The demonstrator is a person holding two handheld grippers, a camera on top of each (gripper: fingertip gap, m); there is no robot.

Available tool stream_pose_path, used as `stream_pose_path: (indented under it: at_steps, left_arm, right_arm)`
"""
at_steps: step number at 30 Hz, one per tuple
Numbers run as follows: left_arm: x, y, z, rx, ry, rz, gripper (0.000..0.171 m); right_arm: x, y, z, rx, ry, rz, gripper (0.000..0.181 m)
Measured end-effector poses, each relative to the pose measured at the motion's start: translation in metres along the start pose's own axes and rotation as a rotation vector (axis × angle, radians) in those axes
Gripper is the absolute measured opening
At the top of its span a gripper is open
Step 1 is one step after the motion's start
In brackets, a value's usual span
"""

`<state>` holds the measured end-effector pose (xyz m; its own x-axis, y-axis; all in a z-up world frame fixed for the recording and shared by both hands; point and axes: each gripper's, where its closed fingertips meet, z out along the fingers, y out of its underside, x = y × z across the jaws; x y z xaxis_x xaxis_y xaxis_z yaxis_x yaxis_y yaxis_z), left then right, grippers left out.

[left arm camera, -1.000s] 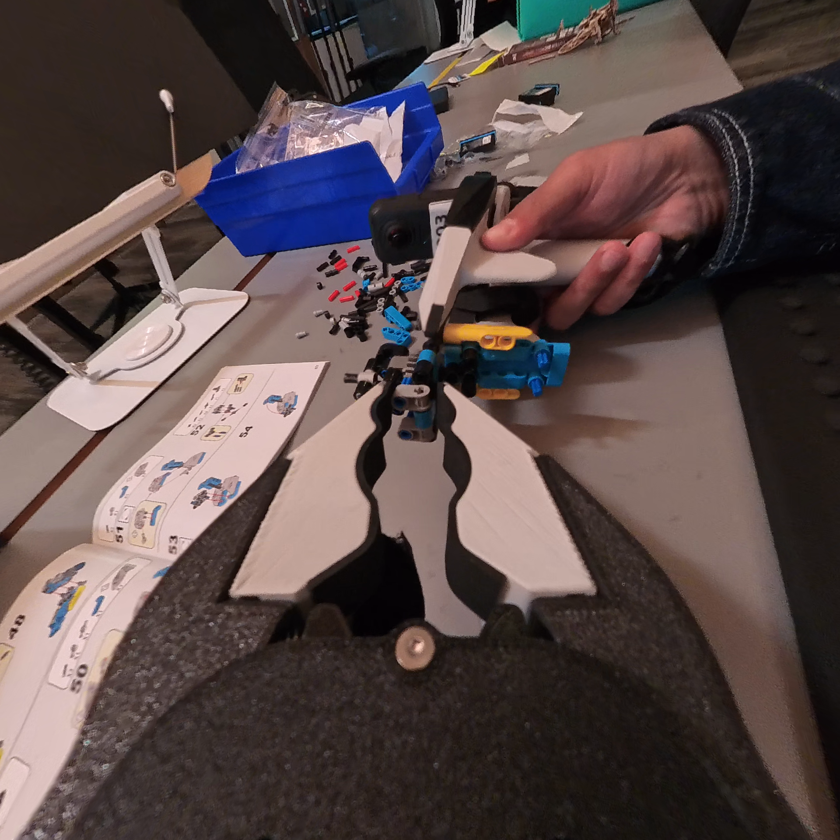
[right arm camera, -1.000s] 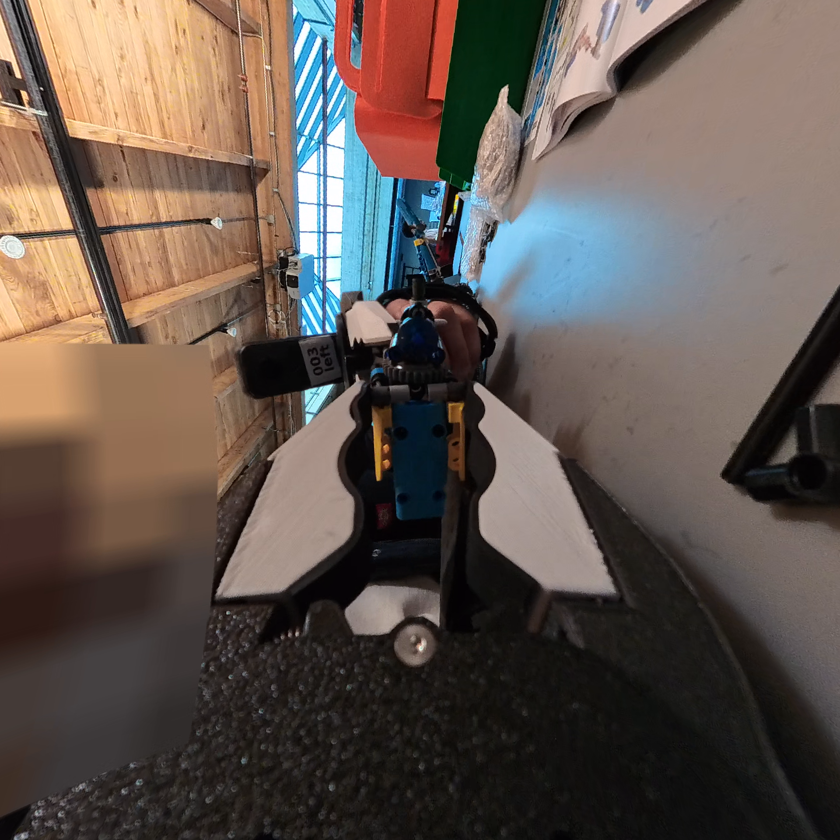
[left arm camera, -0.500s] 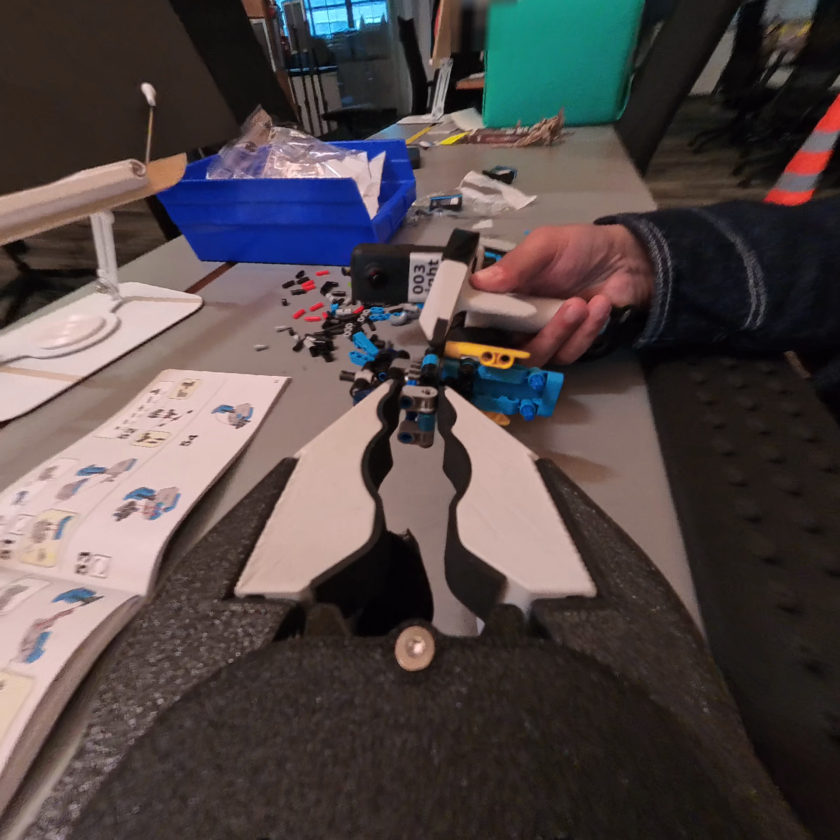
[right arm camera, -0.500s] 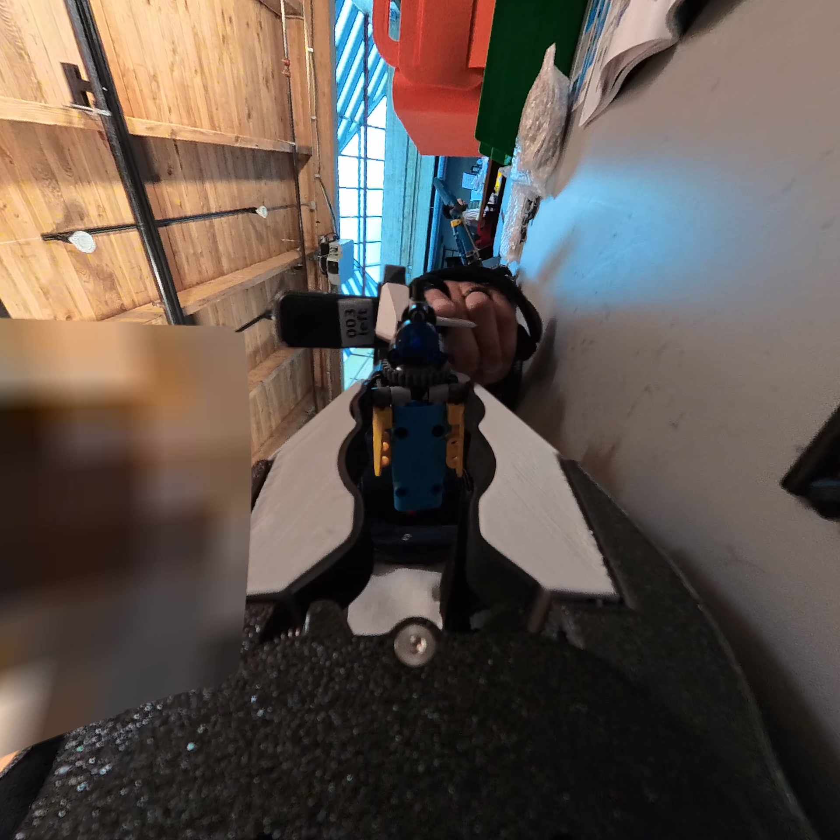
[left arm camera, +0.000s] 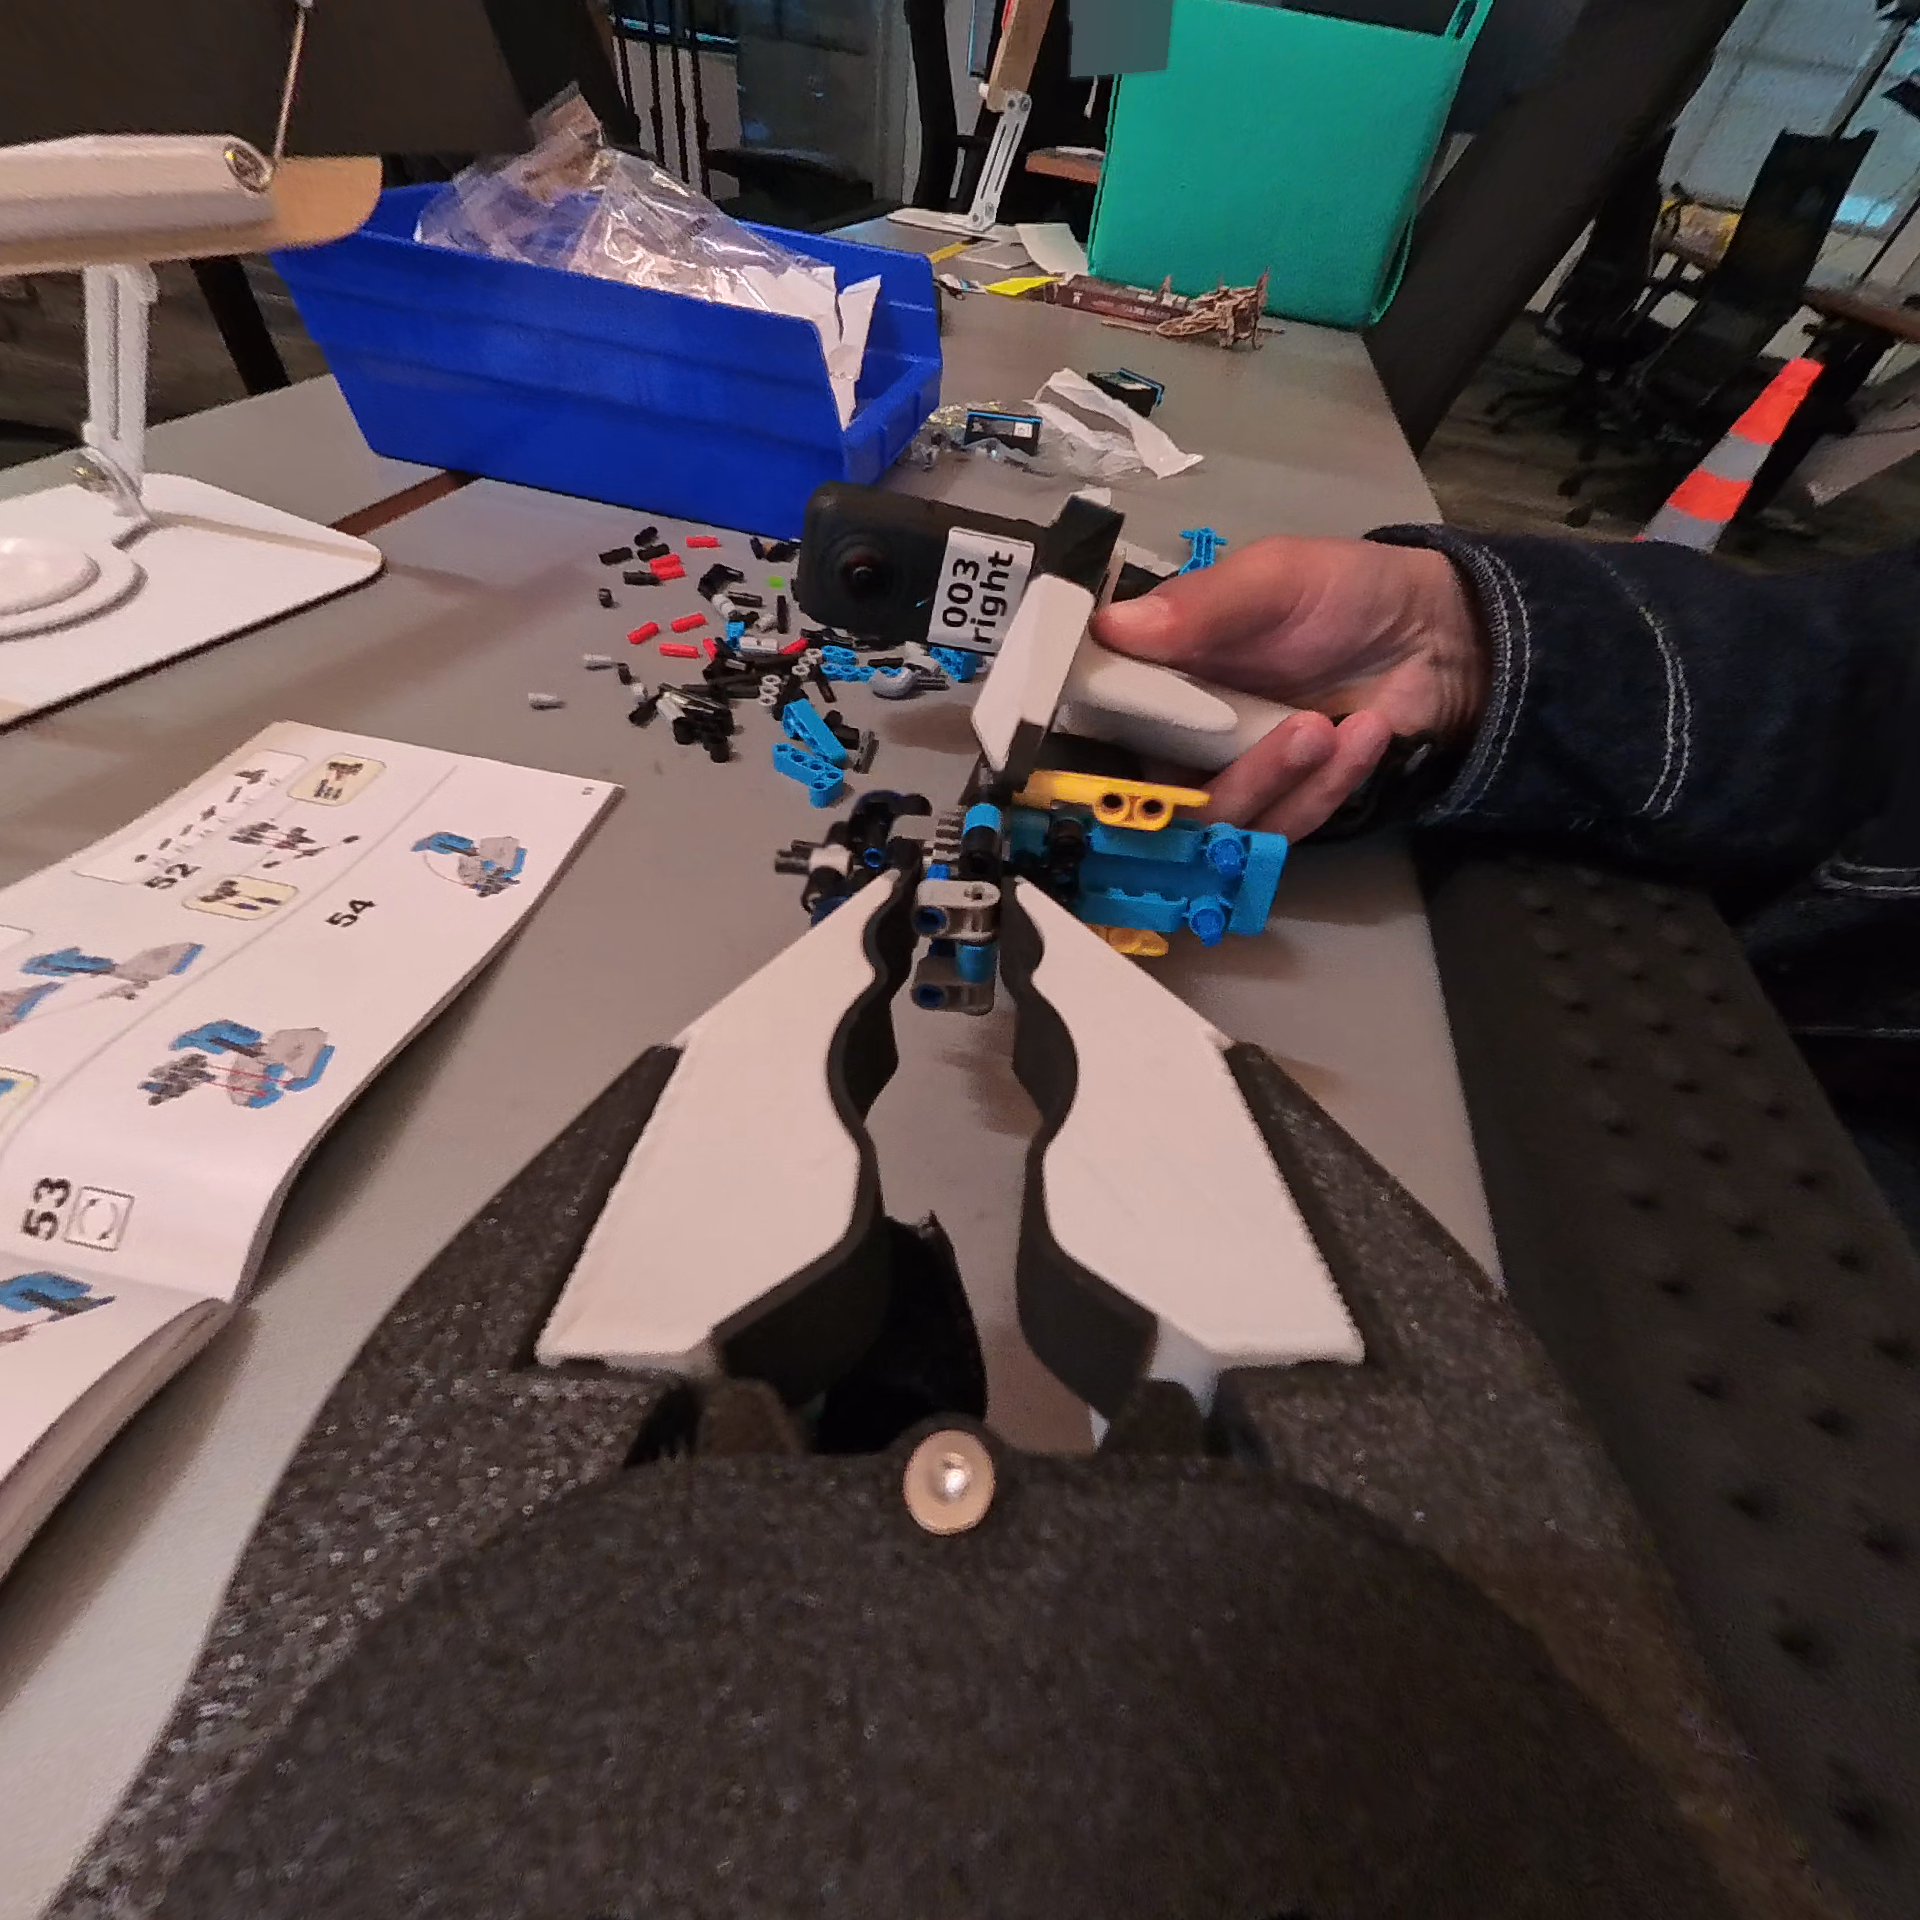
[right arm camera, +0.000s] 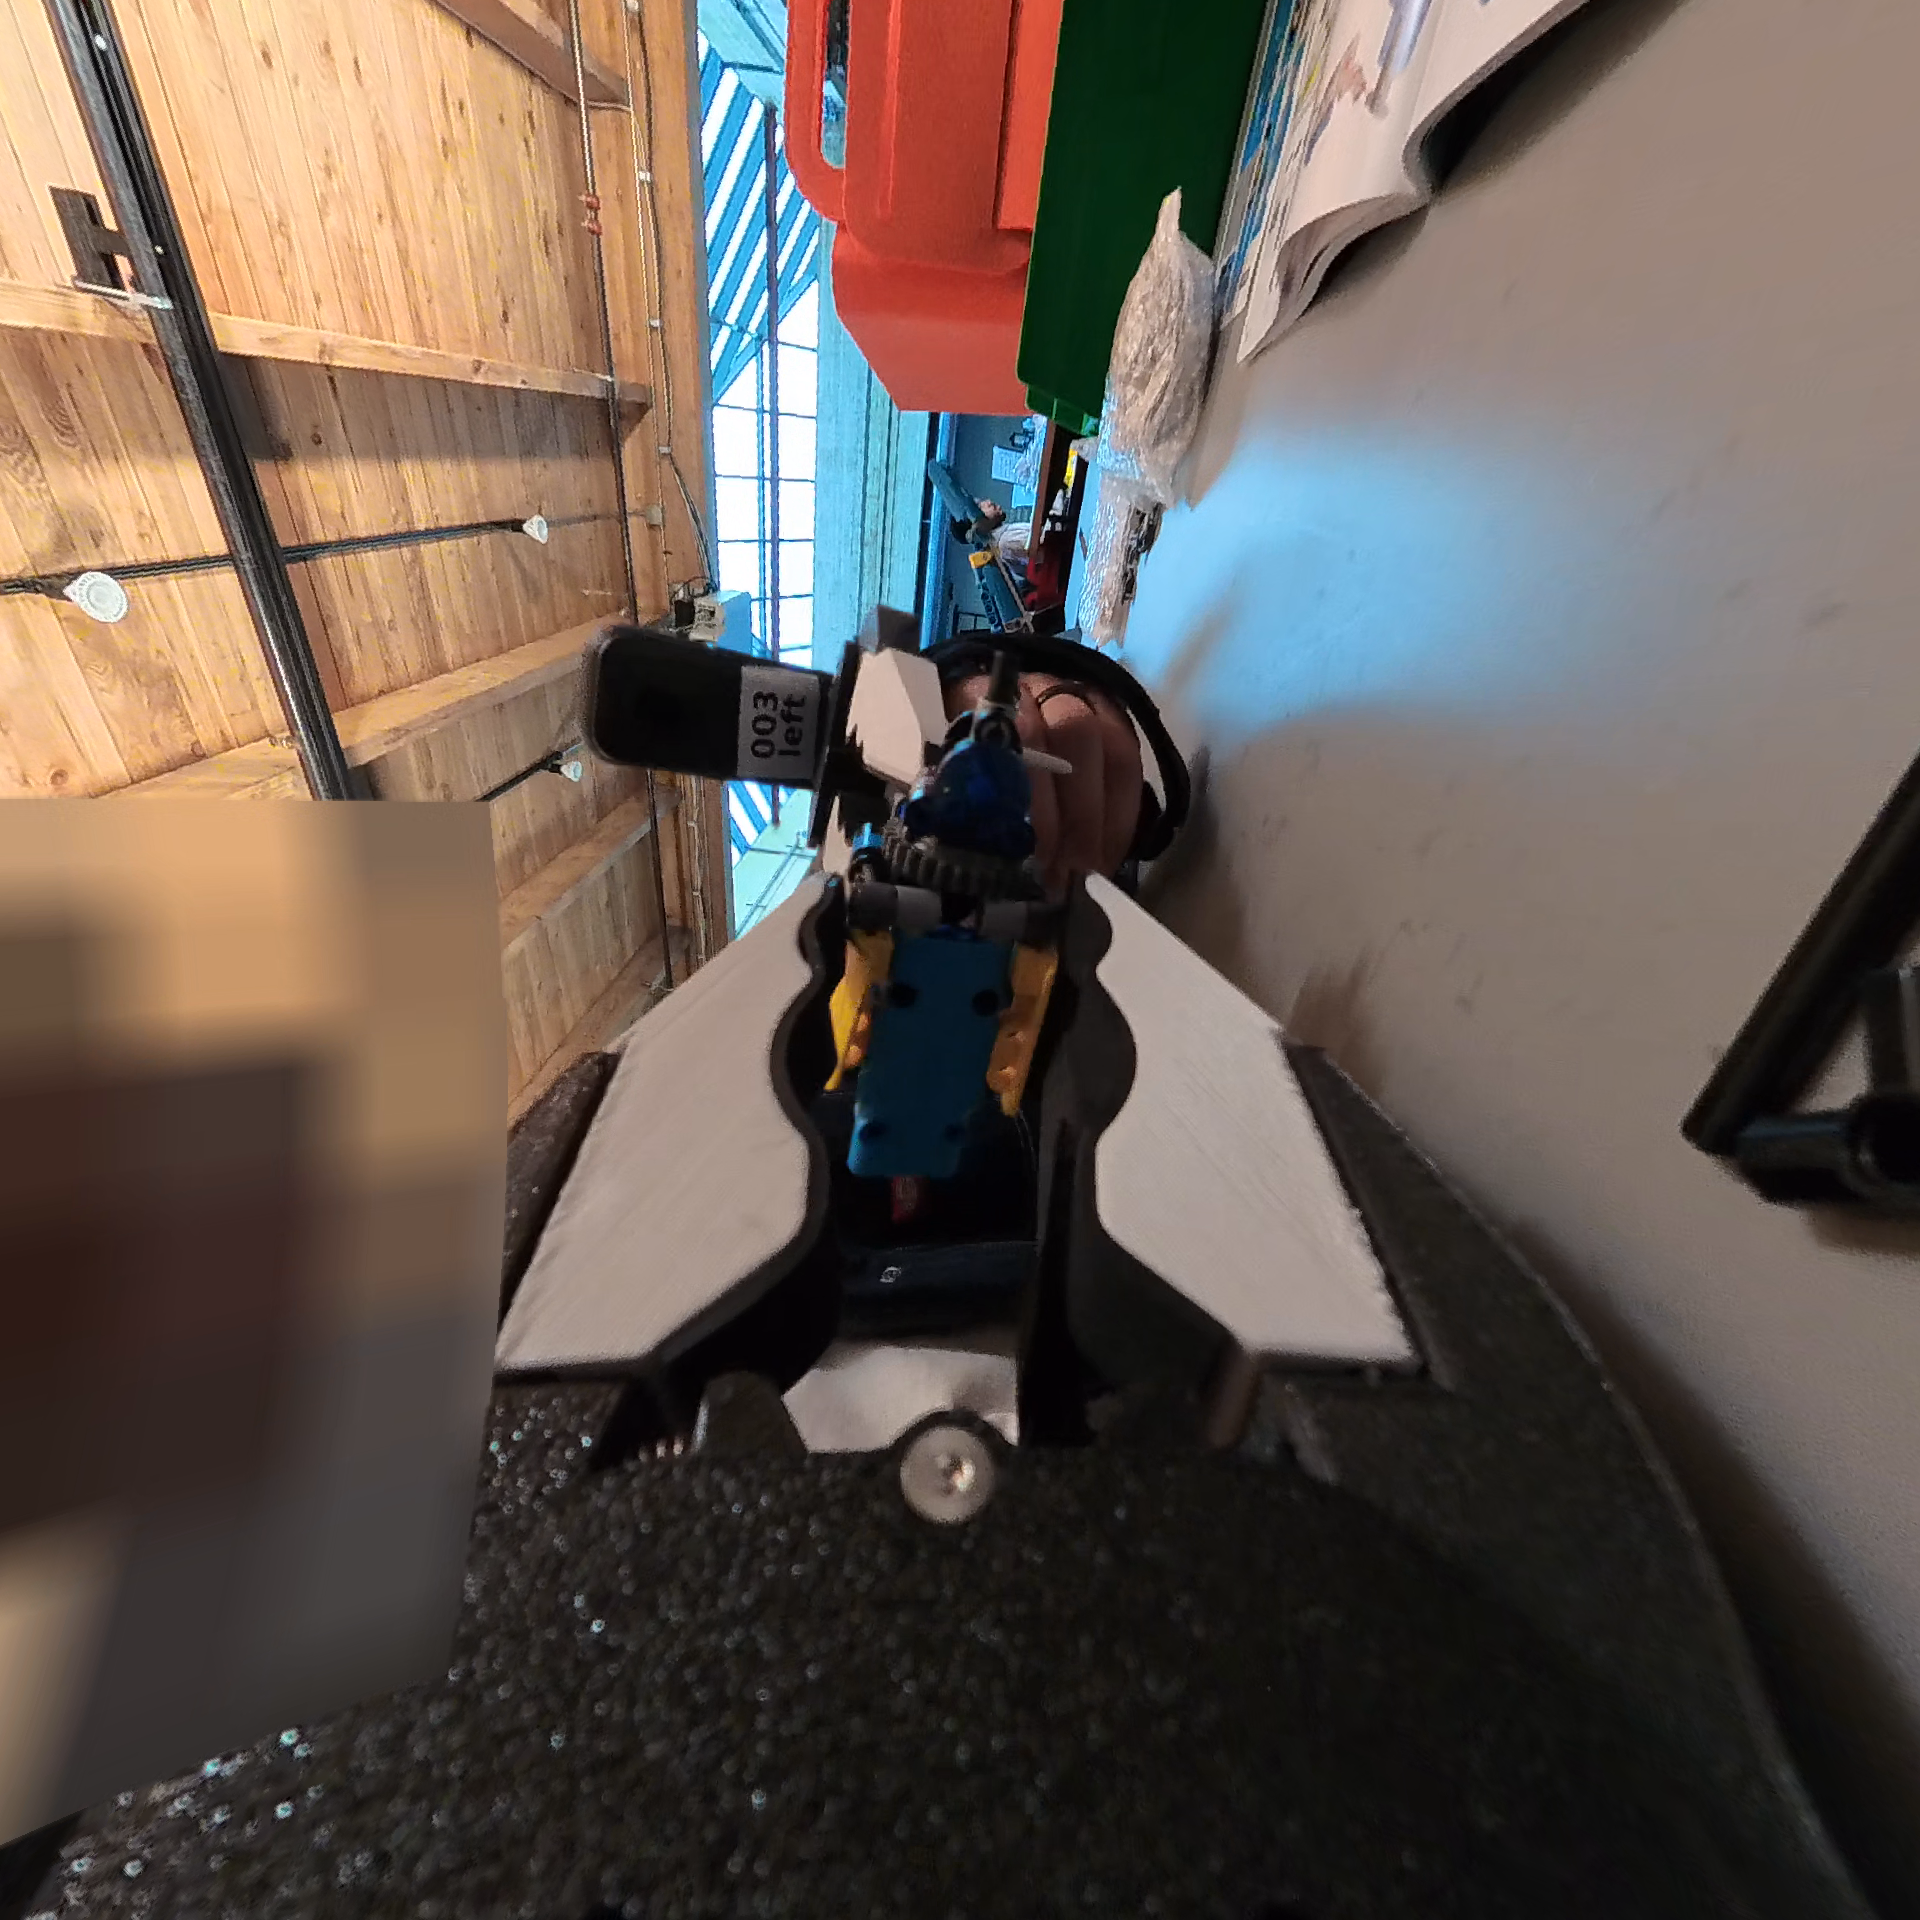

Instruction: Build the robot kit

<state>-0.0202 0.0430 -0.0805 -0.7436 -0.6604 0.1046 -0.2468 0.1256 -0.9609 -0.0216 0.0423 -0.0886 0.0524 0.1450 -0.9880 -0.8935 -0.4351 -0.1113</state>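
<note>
Both grippers (left arm camera: 951,940) (right arm camera: 951,997) clamp 1 brick model (left arm camera: 1132,862).

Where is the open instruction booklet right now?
In the left wrist view the instruction booklet lies open on the grey table, left of the left gripper, with the scattered small parts beyond it.

Blue bin (left arm camera: 582,384) of plastic bags; open instruction booklet (left arm camera: 260,987); scattered small parts (left arm camera: 727,675)

Bare grey table (left arm camera: 665,935) is left at centre frame; passage is blocked left by a booklet (left arm camera: 260,987), above by scattered pieces (left arm camera: 727,675).
</note>
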Motion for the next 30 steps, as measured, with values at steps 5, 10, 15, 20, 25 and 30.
stream_pose_path:
  at_steps: [5, 10, 15, 20, 25, 30]
  left_arm:
    - [0.001, -0.001, -0.001, -0.002, -0.005, 0.019, 0.015]
    - [-0.008, -0.004, -0.005, 0.027, -0.006, -0.057, 0.015]
    - [-0.026, -0.016, -0.015, 0.141, 0.021, -0.335, 0.015]
    - [-0.04, -0.028, -0.025, 0.32, 0.102, -0.703, 0.015]
    - [-0.046, -0.029, -0.03, 0.426, 0.15, -0.918, 0.015]
    - [-0.048, -0.03, -0.033, 0.481, 0.174, -1.01, 0.015]
  right_arm:
    - [-0.001, 0.0, 0.0, 0.005, -0.009, 0.009, 0.04]
    - [-0.002, -0.013, -0.009, 0.077, -0.015, 0.012, 0.05]
    - [-0.026, -0.037, -0.023, 0.216, 0.051, -0.269, 0.044]
    - [-0.046, -0.045, -0.025, 0.299, 0.387, -0.888, 0.045]
    - [-0.034, -0.028, 0.002, 0.167, 0.788, -1.419, 0.058]
    - [-0.033, -0.027, 0.016, 0.209, 1.043, -1.646, 0.057]
